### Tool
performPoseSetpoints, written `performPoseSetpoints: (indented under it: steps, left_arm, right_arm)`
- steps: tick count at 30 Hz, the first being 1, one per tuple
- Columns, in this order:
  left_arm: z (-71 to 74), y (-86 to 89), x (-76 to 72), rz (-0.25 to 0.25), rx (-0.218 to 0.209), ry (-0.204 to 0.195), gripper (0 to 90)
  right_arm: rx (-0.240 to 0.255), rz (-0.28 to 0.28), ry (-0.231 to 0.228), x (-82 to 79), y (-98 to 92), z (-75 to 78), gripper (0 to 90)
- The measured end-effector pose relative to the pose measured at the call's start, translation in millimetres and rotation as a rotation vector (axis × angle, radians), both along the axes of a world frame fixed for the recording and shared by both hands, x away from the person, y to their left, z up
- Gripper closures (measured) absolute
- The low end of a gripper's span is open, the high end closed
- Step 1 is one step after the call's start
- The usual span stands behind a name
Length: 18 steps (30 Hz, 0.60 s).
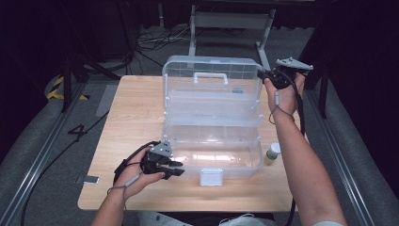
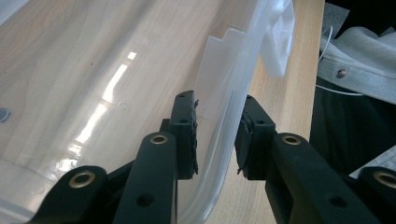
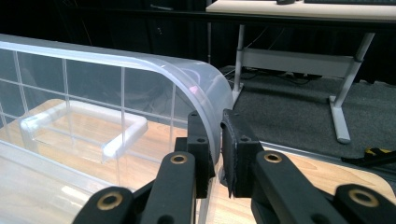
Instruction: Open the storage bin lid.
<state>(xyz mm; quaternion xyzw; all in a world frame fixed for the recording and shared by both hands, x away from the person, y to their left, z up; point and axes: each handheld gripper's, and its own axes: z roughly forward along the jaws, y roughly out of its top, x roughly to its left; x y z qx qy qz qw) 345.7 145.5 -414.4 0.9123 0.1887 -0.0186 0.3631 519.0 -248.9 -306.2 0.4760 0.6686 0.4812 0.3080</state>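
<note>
Clear box point(image 1: 211, 141) stands open mid-table point(image 1: 131, 122). Right gripper point(image 3: 218, 144) pinches the raised lid's point(image 1: 211, 80) far corner edge; left gripper point(image 2: 217, 135) straddles the base's front wall, jaws not quite pressing. Step: lid handling, likely closing. Next: swing lid down, base steadied.

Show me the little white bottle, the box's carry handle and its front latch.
small bottle point(image 1: 272, 153), high view, its cap.
carry handle point(image 1: 211, 77), high view, middle of the white grip on the lid.
front latch point(image 1: 210, 176), high view, centre of the white clasp.
</note>
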Motion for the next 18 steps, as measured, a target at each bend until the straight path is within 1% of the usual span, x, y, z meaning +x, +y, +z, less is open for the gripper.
performPoseSetpoints:
  steps: [8,14,18]
  left_arm:
    - [0.0,-0.9,-0.9,0.010,0.005,-0.003,71.1]
    - [1.8,-4.4,-1.1,0.028,0.044,0.009,70.3]
    - [1.9,-4.5,-1.1,0.031,0.046,0.011,70.2]
  right_arm:
    - [0.006,-0.001,0.023,11.3,0.0,-2.8,82.9]
    - [0.013,-0.002,0.038,18.6,-0.2,-6.0,83.1]
    - [0.012,-0.004,0.044,21.6,0.1,-7.2,83.2]
